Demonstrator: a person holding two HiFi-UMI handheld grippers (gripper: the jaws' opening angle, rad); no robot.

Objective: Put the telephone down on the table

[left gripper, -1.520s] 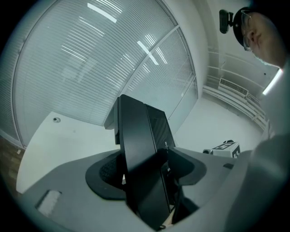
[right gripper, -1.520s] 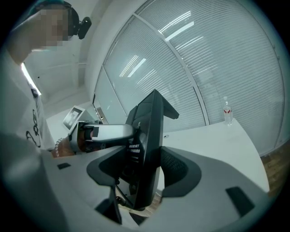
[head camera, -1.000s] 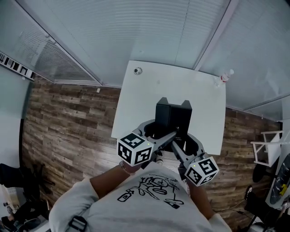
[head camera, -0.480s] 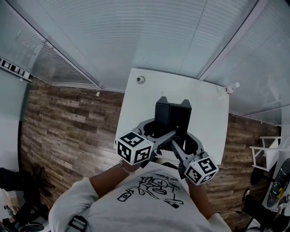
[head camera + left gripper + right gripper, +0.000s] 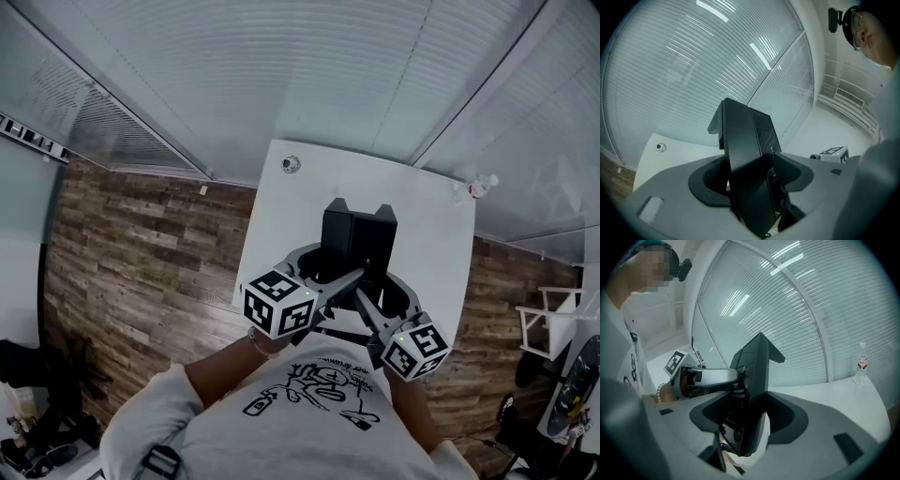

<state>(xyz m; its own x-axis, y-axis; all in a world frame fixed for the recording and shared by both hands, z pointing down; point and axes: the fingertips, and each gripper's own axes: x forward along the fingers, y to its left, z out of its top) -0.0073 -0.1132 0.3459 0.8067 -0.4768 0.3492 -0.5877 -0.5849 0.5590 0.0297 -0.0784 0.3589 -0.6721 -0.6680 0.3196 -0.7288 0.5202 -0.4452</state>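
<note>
**Head view:** white table (image 5: 281,234) in frame ctr, wood floor (image 5: 141,253) to its left, slatted blinds (image 5: 281,75) across the top. Black telephone (image 5: 359,239) is at ctr, standing roughly upright over the near part of the table. Can't tell if its base touches the top. L gripper (image 5: 328,267) comes in from lower left and R gripper (image 5: 382,287) from lower right. Their arms cross just below the phone, and each has jaws on one side of it. Small round object (image 5: 292,164) is near the table's far-left corner and a bottle (image 5: 483,185) at the far-right corner, both well apart from the phone. Person's grey printed shirt (image 5: 309,403) fills the bottom edge.

**Left gripper view:** the telephone fills the ctr, tilted w/ its top leaning toward upper left. It stands btwn the two grey jaws, which are clenched on its lower half, pads against both faces. Table shows behind at lower left w/ the round object on it.

**Right gripper view:** the phone is edge-on at ctr and the jaws grasp it low down, one pad each side. An L gripper finger (image 5: 712,376) meets the phone's left face. Bottle stands on the table at right, far from the phone.
</note>
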